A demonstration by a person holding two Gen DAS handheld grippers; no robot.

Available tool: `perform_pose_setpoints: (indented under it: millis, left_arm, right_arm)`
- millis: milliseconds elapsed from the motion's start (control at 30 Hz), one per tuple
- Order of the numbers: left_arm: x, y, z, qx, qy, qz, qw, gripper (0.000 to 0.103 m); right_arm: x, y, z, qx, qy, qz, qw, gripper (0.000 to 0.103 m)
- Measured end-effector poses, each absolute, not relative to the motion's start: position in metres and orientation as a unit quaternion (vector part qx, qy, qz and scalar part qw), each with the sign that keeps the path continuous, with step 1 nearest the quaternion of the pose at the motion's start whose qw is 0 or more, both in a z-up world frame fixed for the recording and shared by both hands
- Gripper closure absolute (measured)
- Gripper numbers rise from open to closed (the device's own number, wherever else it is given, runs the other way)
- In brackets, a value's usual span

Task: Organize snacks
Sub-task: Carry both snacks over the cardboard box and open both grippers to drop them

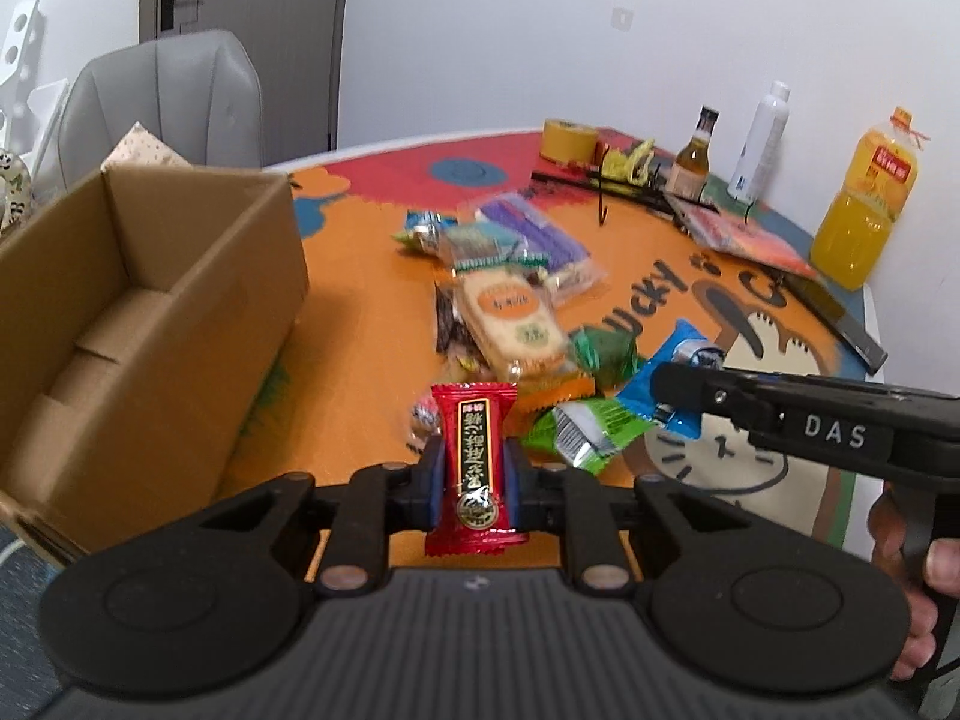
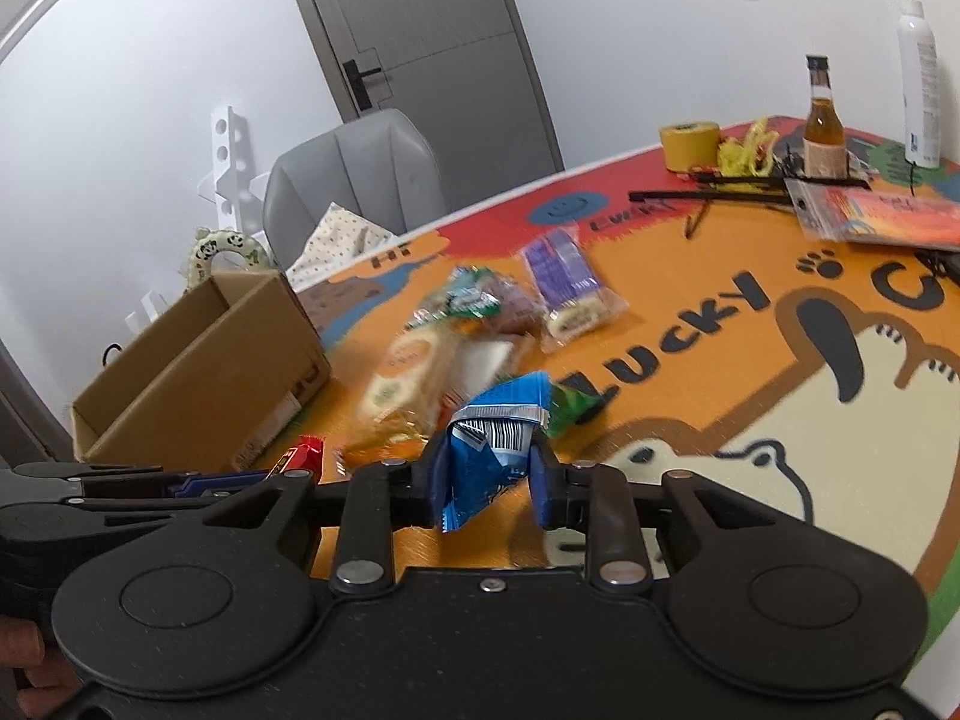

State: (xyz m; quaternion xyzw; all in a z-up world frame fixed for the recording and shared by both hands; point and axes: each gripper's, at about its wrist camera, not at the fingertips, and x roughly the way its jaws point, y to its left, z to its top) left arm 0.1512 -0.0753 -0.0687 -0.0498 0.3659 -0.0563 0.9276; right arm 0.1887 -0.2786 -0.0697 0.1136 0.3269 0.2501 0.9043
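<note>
I see left hand-held gripper (image 1: 475, 474) clamped on red snack packet (image 1: 476, 468), packet upright, clear of table (image 1: 360, 324). Right hand-held gripper (image 2: 491, 474) clamped on blue snack packet (image 2: 489, 450). Cardboard box (image 1: 138, 324) left, open. Snack pile (image 1: 510, 300) centre, beyond both grippers.

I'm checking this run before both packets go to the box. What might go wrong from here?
1. The right gripper pinches only a crumpled corner of the blue packet, so it may slip out on the way.
2. The red packet stands tall between the left gripper pads and could twist loose.
3. Both grippers are close together and the box lies to the left, so they may bump heading there.
</note>
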Motion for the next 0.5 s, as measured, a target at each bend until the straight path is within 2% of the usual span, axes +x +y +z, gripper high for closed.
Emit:
perform_pose_setpoints:
  millis: [500]
  left_arm:
    - [0.147,-0.029,-0.028,-0.062,0.323,-0.029,0.944,0.085]
  right_arm:
    - [0.192,-0.236,-0.038,0.11,0.302,0.284,0.903,0.077]
